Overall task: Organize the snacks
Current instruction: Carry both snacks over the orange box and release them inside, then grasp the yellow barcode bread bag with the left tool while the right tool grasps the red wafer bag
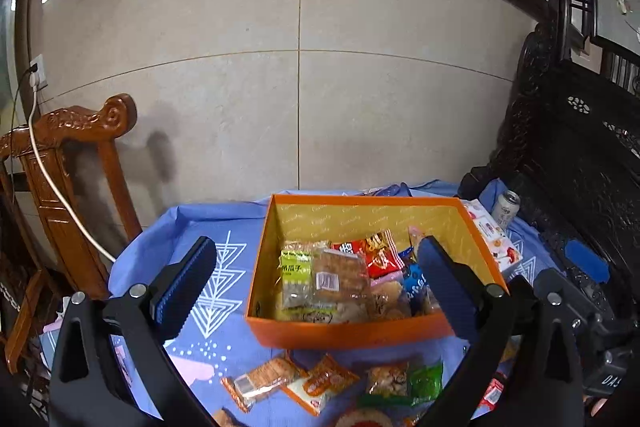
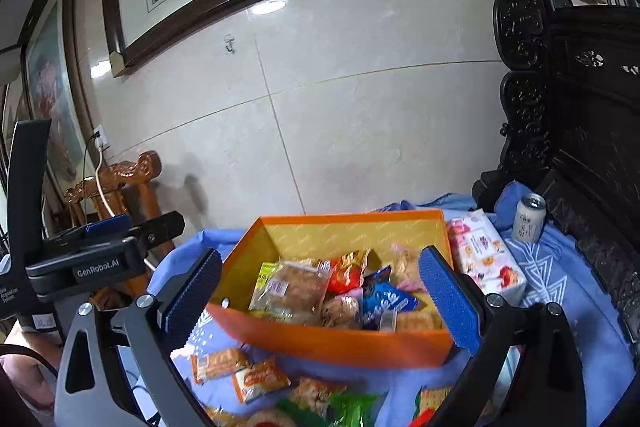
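Note:
An open orange box (image 1: 344, 333) (image 2: 332, 345) stands on the blue tablecloth and holds several snack packets, among them a clear-wrapped biscuit pack (image 1: 338, 277) (image 2: 292, 291), a red packet (image 1: 376, 253) and a blue packet (image 2: 386, 303). Loose packets lie in front of the box: a cracker pack (image 1: 262, 379) (image 2: 218, 363), an orange packet (image 1: 320, 383) (image 2: 260, 379) and a green one (image 1: 404, 381) (image 2: 340, 407). My left gripper (image 1: 316, 291) is open and empty above the box. My right gripper (image 2: 320, 299) is open and empty above the box.
A tissue pack (image 1: 494, 239) (image 2: 486, 259) and a drink can (image 1: 506, 209) (image 2: 530, 217) stand right of the box. A carved wooden chair (image 1: 68, 163) is at the left, dark carved furniture (image 2: 580, 147) at the right, a tiled wall behind.

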Tool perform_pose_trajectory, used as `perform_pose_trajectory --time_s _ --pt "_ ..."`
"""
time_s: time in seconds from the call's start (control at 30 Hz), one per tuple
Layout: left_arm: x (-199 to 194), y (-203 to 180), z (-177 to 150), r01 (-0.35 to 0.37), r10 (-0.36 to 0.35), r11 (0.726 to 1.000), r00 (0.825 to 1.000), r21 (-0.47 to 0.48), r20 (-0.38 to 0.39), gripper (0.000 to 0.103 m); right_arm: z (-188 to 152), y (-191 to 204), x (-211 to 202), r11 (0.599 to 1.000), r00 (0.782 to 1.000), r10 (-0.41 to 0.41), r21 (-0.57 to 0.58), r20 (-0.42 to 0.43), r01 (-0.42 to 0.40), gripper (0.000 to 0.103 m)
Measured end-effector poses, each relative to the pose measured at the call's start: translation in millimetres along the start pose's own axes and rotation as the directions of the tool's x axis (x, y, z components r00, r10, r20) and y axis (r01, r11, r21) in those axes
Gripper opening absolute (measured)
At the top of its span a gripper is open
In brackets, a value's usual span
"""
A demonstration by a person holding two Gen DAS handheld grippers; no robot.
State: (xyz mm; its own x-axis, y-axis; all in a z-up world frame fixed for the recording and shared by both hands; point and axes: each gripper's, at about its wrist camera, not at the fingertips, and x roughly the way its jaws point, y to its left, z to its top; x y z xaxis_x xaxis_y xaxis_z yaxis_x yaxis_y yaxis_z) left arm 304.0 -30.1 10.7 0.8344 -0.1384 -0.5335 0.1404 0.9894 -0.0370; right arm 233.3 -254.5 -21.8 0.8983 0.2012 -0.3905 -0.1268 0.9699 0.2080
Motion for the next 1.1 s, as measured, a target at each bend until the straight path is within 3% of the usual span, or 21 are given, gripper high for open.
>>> perform_pose_trajectory --time_s 0.17,0.3,0.43,0.5,0.67,0.77,0.9,0.97,1.0,1.03,1.1 --pt "-27 6 -30 0.015 -0.015 1.0 1.0 0.004 -0.007 0.099 -16 0 -29 1.0 1.0 0.012 0.011 -0.007 -0.012 0.099" --pt "-42 24 -66 0.0 0.0 1.0 1.0 -0.012 -0.026 0.099 -34 -6 -67 0.995 0.996 0.085 0.047 -0.018 -0.084 0.099" --pt "-46 42 -115 0.008 -0.01 1.0 0.995 -0.027 -0.097 0.099 -62 -10 -101 0.992 0.993 0.119 0.034 -0.009 -0.118 0.099" --pt "-39 43 -143 0.003 -0.006 1.0 0.988 -0.019 -0.156 0.099 -83 -13 -109 0.996 0.996 0.089 0.022 -0.031 -0.089 0.099" --pt "-13 26 -216 0.011 -0.009 1.0 0.947 0.005 -0.32 0.099 -125 -22 -107 0.997 0.99 0.057 0.051 -0.132 -0.051 0.099" --pt "-1 12 -245 -0.001 0.022 0.998 0.933 0.058 -0.358 0.099 -140 -24 -104 0.996 0.985 0.061 0.075 -0.164 -0.049 0.099" --pt "8 6 -264 0.017 0.008 0.998 0.926 0.063 -0.376 0.098 -155 -29 -97 0.997 0.979 0.034 0.075 -0.201 -0.019 0.099" --pt "12 5 -269 0.027 -0.001 0.998 0.924 0.061 -0.382 0.086 -162 -32 -92 0.997 0.975 0.024 0.076 -0.22 -0.008 0.099" --pt "16 4 -274 0.045 -0.02 0.998 0.916 0.054 -0.4 0.066 -164 -34 -90 0.997 0.973 0.023 0.08 -0.228 -0.005 0.099" --pt "19 5 -276 0.057 -0.033 0.997 0.91 0.046 -0.414 0.058 -167 -36 -88 0.997 0.972 0.022 0.084 -0.235 -0.002 0.099" --pt "18 2 -280 0.06 -0.028 0.996 0.917 0.067 -0.398 0.055 -173 -39 -84 0.997 0.968 0.015 0.083 -0.249 0.006 0.099"
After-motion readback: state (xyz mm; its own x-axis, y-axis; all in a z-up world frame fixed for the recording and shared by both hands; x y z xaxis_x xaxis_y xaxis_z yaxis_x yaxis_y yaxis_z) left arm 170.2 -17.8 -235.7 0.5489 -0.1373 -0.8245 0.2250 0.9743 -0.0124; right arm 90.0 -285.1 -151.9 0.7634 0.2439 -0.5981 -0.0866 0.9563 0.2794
